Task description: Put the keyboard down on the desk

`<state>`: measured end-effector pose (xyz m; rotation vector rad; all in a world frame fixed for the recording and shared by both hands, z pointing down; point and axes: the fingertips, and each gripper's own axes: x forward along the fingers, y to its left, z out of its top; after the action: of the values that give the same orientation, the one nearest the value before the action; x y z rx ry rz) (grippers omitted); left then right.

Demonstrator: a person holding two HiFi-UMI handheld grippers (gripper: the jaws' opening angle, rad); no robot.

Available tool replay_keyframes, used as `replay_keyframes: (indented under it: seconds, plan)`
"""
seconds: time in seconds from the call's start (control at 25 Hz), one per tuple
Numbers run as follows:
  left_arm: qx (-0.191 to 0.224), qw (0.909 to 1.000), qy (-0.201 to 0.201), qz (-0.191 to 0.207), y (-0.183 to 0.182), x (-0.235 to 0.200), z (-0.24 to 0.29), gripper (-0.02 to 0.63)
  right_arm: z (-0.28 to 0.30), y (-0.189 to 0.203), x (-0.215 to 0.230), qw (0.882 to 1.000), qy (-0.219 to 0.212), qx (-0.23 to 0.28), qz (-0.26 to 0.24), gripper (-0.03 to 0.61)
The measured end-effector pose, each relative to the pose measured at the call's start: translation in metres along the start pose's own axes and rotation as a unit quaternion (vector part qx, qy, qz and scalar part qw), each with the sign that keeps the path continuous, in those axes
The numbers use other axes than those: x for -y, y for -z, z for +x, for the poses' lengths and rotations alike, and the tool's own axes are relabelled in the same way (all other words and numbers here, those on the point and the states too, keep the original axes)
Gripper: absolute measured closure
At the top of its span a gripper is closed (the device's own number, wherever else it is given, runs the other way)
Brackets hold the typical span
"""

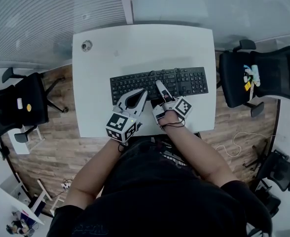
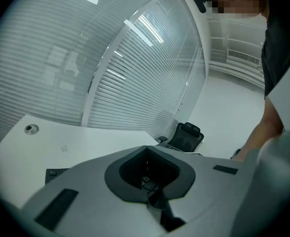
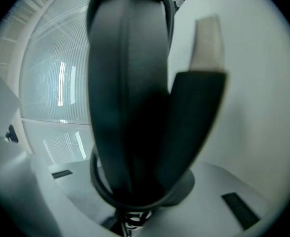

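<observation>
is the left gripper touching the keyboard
Cannot tell. In the head view the left gripper overlaps the near edge of the keyboard from above, hiding any gap. The left gripper view shows only keys through the opening between its fingers.

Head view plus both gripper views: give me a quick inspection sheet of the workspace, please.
Surface: white rectangular desk, mostly bare.
Job's things: black full-size keyboard, looks flat on the desk, near its middle.
Clutter: round grey desk grommet; nothing else seen.
Grippers: left gripper over the keys, jaws together, nothing between them; right gripper apparently closed on the keyboard.
Cables: thin pale cable on the wooden floor, right side.
Surroundings: black office chair on the left, another on the right; glass wall with blinds.
</observation>
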<state>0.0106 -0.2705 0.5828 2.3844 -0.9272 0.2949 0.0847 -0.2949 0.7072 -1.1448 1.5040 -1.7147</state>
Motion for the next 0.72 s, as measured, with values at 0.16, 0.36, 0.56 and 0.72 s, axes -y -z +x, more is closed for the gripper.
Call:
replay_keyframes:
  seconds: [0.16, 0.36, 0.56, 0.72]
  plan:
    - [-0.008, 1.0, 0.002, -0.005, 0.009, 0.003, 0.002, 0.598, 0.002, -0.002, 0.008, 0.999, 0.025, 0.004, 0.024, 0.477]
    - [-0.014, 0.9999, 0.002, -0.009, 0.015, 0.003, 0.003, 0.598, 0.004, -0.005, 0.017, 0.999, 0.028, 0.011, 0.034, 0.477]
    - [-0.019, 0.9998, -0.001, -0.011, 0.021, 0.0, 0.003, 0.598, 0.003, -0.003, 0.027, 0.997, 0.042, 0.016, 0.056, 0.477]
    - [-0.026, 0.9996, 0.001, -0.011, 0.025, 0.002, 0.003, 0.598, 0.0, -0.005, 0.043, 0.996, 0.051, 0.021, 0.068, 0.477]
